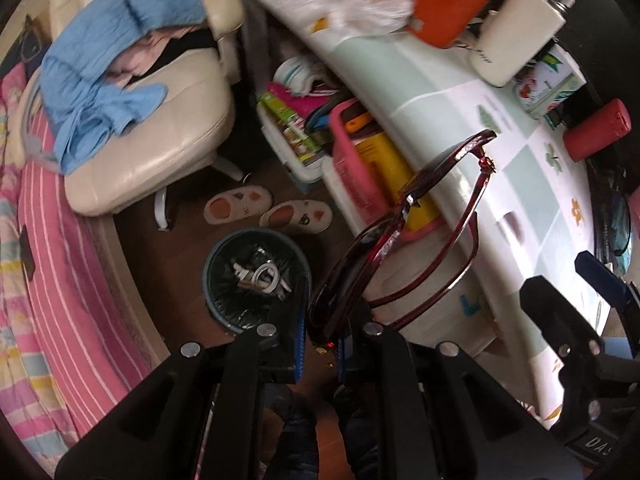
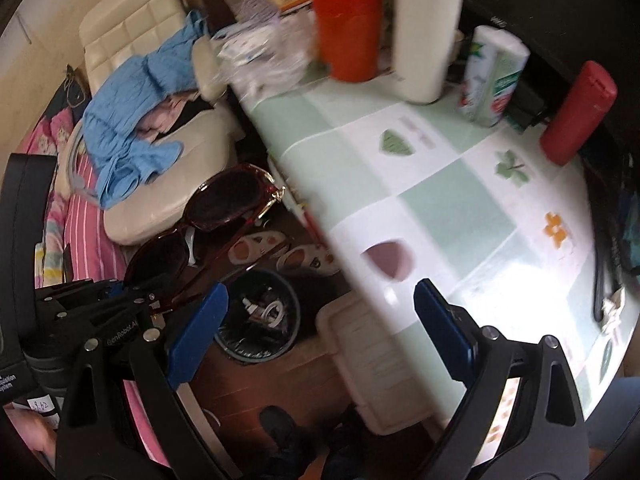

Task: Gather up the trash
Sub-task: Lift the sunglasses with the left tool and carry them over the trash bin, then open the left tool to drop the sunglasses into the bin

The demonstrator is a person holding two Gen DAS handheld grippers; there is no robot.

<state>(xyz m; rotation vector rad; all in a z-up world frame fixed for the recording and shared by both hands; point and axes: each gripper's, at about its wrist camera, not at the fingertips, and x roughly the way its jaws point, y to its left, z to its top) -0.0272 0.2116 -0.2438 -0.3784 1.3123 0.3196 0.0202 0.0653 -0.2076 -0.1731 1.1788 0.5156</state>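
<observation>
My left gripper [image 1: 322, 342] is shut on dark red sunglasses [image 1: 404, 236] and holds them in the air beside the table edge, to the right of and above the round bin [image 1: 256, 278]. The bin stands on the floor, lined with a black bag, with white scraps inside. In the right wrist view the sunglasses [image 2: 224, 204] hang in the left gripper [image 2: 154, 300] above the bin [image 2: 260, 316]. My right gripper [image 2: 320, 316] is open and empty, over the table edge, and it shows at the right in the left wrist view [image 1: 576, 280].
The table [image 2: 440, 200] has a green-and-white cloth and carries an orange cup [image 2: 346, 28], a white flask [image 2: 426, 36], a tissue pack [image 2: 494, 76] and a red case [image 2: 578, 114]. A cream chair [image 1: 160, 136] with blue cloth, slippers [image 1: 268, 210] and storage boxes [image 1: 360, 168] crowd the floor.
</observation>
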